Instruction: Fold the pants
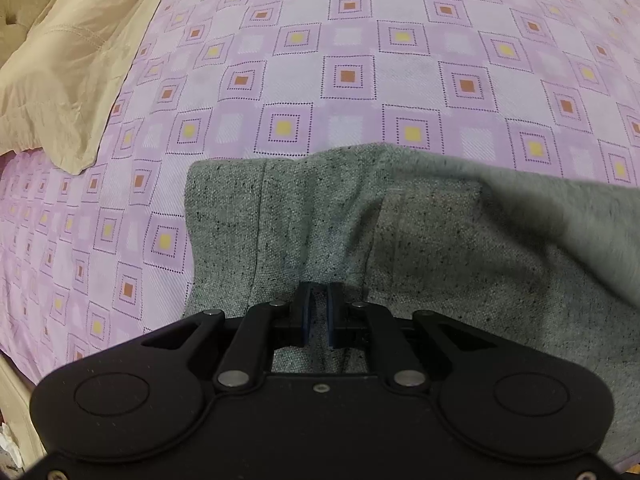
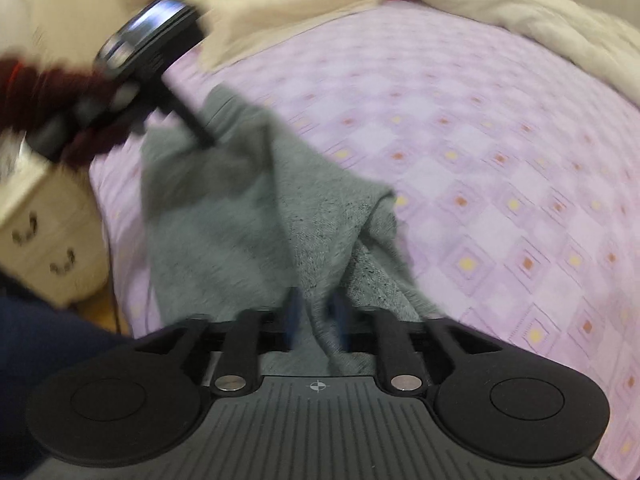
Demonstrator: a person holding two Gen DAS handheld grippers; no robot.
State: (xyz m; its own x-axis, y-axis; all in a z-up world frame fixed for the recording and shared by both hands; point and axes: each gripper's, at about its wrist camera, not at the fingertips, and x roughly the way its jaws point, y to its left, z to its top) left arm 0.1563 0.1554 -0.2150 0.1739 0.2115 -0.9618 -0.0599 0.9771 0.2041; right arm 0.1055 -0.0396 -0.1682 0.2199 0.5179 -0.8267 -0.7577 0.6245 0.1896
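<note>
Left gripper (image 1: 319, 308) pinched on grey pants (image 1: 420, 248), right gripper (image 2: 316, 316) apart around them; tan pillow (image 1: 68, 68) nearby.

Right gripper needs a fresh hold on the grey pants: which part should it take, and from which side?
Take the raised ridge of the grey pants, the corner that peaks just ahead of the right gripper. Come down from above, a finger on each side. It stands off the purple bedsheet; the flat cloth around it offers less to pinch.
</note>
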